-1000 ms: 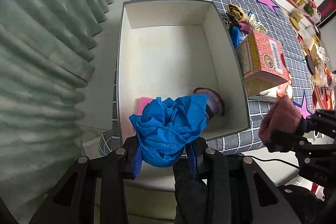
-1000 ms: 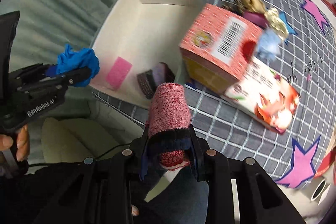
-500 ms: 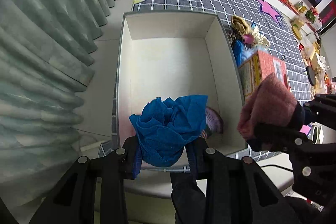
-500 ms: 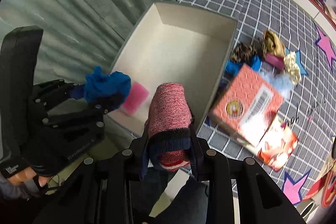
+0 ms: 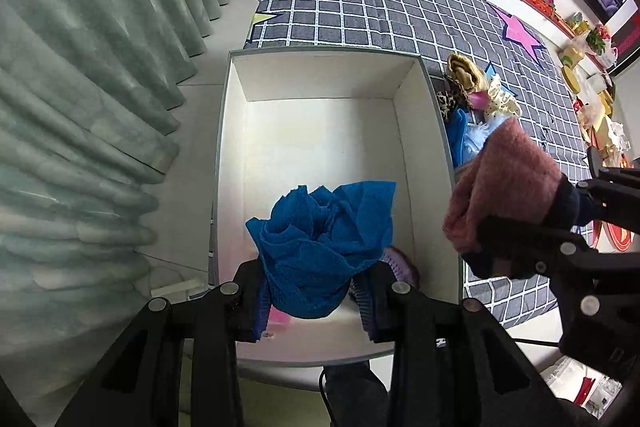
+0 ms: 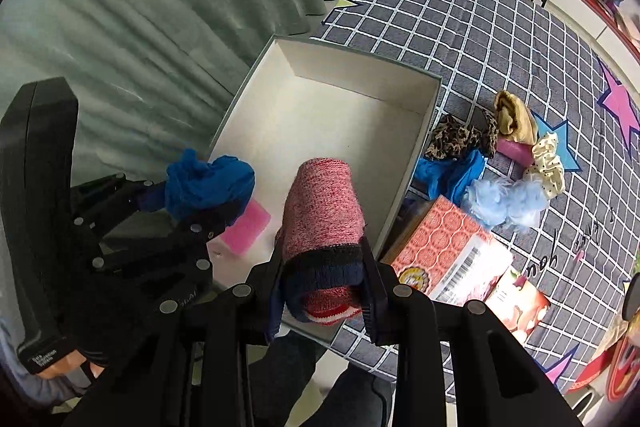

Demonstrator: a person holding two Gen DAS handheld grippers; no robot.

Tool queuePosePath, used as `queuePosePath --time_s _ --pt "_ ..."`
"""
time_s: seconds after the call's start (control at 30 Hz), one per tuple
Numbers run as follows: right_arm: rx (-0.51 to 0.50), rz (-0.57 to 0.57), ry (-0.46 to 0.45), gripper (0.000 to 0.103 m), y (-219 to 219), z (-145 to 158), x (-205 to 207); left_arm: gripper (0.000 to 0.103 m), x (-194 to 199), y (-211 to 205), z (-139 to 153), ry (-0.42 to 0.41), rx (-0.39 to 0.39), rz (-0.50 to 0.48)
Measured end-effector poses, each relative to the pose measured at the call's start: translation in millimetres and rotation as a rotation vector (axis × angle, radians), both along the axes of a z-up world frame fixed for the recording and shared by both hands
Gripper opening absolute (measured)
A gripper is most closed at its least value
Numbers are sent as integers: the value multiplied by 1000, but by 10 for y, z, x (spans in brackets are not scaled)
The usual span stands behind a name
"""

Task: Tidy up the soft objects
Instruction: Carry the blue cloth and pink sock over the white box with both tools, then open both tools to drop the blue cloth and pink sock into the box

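My left gripper (image 5: 314,303) is shut on a crumpled blue cloth (image 5: 324,243) and holds it above the near end of the white box (image 5: 430,131). My right gripper (image 6: 324,287) is shut on a rolled pink sock with a navy cuff (image 6: 324,215), held above the box's near right corner. It also shows in the left wrist view (image 5: 508,183). The box (image 6: 340,83) holds a pink pad (image 6: 246,231) and a purple knitted piece (image 5: 402,263) at its near end.
Several soft items lie right of the box on the checked cloth (image 6: 480,27): leopard fabric (image 6: 456,139), blue cloth (image 6: 452,171), light blue fluff (image 6: 504,199), tan cloth (image 6: 514,117), cream scrunchie (image 6: 548,163). A red carton (image 6: 448,255) lies nearby. Green curtains (image 5: 80,107) hang left.
Both grippers have risen and drawn back from the box, still holding their items. The right gripper with the pink sock has moved left, over the box's near right corner.
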State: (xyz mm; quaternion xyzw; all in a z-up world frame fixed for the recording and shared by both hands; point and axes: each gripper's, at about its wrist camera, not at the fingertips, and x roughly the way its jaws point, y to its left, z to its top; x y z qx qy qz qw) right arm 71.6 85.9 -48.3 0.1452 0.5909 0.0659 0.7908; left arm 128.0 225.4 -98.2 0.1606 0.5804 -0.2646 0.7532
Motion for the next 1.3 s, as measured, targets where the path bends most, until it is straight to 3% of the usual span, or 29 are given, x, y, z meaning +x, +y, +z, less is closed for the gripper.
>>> queuePosePath --time_s 0.83,1.3 --pt "23 5 26 33 -219 -155 584 40 533 -257 -184 29 27 109" --pt "45 3 42 33 -281 -280 743 40 644 -366 -240 41 40 112"
